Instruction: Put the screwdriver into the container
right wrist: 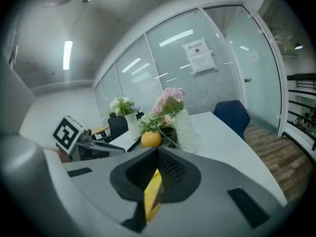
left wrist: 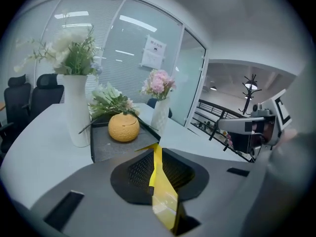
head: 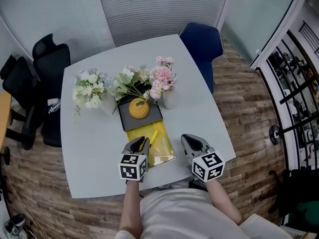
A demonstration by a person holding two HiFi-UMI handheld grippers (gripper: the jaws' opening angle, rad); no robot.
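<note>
At the far left, the black chairs (head: 47,56) stood against the edge of your white table (head: 89,148). The vase of white flowers (head: 91,91) sat near that side. Just right of it lay the dark tray (head: 154,118) with the round orange pot (head: 139,108) on it. In front of the tray, your left gripper (head: 140,143) was clenched on the yellow pouch (head: 160,152), and its own view showed the thin yellow sheet pinched between the closed jaws. The pouch spread out to the right of that gripper, with its far end touching the tray. The yellow screwdriver (head: 153,136) lay along the pouch near that far end. You could not tell from the head view whether it was inside the pouch or on top of it. Behind it, the vase of pink flowers (head: 168,97) stood beside the tray's right corner. Your right gripper (head: 192,142) was just beside the pouch's right edge, with its jaws closed on a yellow piece (right wrist: 153,194). Its view did not make clear whether that piece was part of the pouch. The blue chair (head: 202,41) stood at the table's far right corner.
</note>
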